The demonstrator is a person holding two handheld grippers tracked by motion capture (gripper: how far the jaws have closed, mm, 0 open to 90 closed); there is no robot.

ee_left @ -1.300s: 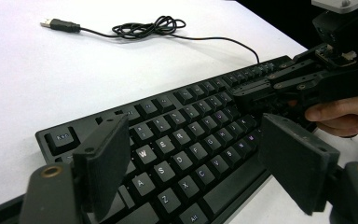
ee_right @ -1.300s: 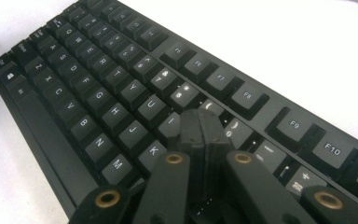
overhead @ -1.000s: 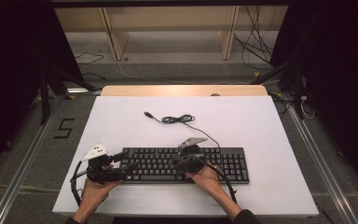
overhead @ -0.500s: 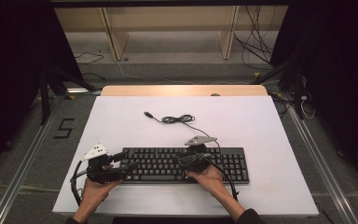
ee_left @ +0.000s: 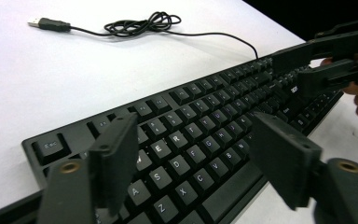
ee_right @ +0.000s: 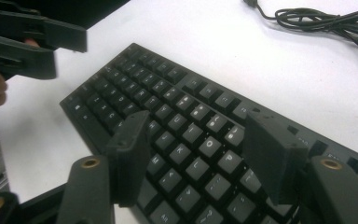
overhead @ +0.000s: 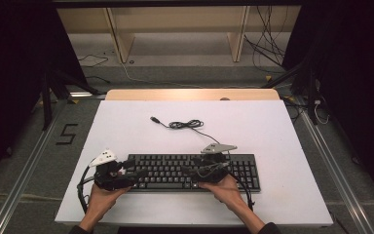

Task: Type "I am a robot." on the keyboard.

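A black keyboard lies flat near the front of the white table. Its thin cable is bunched behind it and ends in a loose USB plug. My left gripper hovers over the keyboard's left end. Its jaws have just closed a little but stand wide, with only keys beneath them. My right gripper is held over the middle keys. Its jaws have just been opening and nothing is pinched between them.
A pale wooden strip runs along the table's far edge, with a shelf frame and loose floor cables behind. Dark stands flank both sides. Each gripper's trailing cable loops beside its hand near the front edge.
The right gripper has shifted to the right along the keyboard, lifted slightly, and its jaws have gone from shut to wide apart. The left hand has stayed put.
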